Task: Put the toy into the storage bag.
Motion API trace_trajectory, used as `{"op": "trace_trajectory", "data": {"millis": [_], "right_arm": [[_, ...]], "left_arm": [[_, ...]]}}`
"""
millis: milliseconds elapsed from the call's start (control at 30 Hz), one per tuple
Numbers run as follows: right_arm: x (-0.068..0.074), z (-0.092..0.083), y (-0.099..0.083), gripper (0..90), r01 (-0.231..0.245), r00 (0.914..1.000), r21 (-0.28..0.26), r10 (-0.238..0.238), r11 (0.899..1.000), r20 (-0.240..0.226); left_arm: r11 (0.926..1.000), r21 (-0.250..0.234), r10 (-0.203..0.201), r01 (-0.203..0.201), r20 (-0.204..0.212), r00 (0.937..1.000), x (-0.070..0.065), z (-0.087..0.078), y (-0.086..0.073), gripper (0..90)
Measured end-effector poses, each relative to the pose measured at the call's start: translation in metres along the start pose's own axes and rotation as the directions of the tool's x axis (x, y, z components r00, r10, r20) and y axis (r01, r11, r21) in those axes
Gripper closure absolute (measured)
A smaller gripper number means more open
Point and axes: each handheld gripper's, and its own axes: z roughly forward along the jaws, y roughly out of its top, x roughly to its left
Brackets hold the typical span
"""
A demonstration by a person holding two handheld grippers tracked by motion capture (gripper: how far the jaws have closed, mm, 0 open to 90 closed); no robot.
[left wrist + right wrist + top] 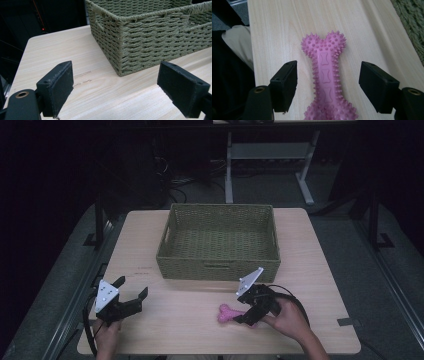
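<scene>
- Jaws of the right gripper (328,86) stand spread wide, one on each side of the pink bone toy (327,75), with clear gaps between the pads and the toy's shaft; nothing is clamped.
- Straddling the narrow middle looks deliberate: the shaft is the slimmest part, so closing there should give the surest hold.
- Bone toy lies flat on the table (320,290), near its front edge, just in front of the wicker basket (218,265) but apart from it.
- Left gripper (115,85) is also released, holding nothing, its jaws framing bare wood and the basket's near corner; it sits off toward the table's left front, seemingly parked out of the way.
- Basket's inside looks unfilled, so it is probably where the toy will go.
</scene>
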Motion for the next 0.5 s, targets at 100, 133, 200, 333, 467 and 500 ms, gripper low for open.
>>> {"op": "trace_trajectory", "data": {"millis": [100,133,200,333,467,500], "right_arm": [[0.0,0.006,0.001,33.6,0.002,1.0,0.015,-0.002,1.0,-0.01],[0.0,0.007,0.002,34.2,0.003,1.0,0.023,-0.003,1.0,-0.009],[0.0,0.011,0.002,36.3,0.007,0.9999,0.039,-0.006,0.999,-0.016],[0.0,0.014,0.001,39.4,0.009,0.9997,0.061,-0.007,0.998,-0.022],[0.001,0.017,0.002,44.0,0.022,0.9996,0.082,-0.021,0.996,-0.018],[0.002,0.018,0.002,44.6,0.025,0.9996,0.091,-0.024,0.996,-0.014]], "left_arm": [[1.0,-0.001,0.001,-0.001,-0.001,1.0,0.0,0.0,0.0,13.0],[1.0,-0.001,0.002,-0.002,-0.001,1.0,0.0,0.0,0.0,13.0],[1.0,-0.002,0.004,-0.004,-0.001,1.0,0.0,-0.001,0.0,13.0],[1.0,-0.004,0.004,-0.004,-0.001,1.0,0.0,-0.001,0.0,13.0],[1.0,-0.004,0.004,-0.004,-0.002,1.0,0.0,-0.001,0.0,13.0],[1.0,-0.004,0.005,-0.005,-0.002,1.0,0.0,-0.001,0.0,13.0]]}}
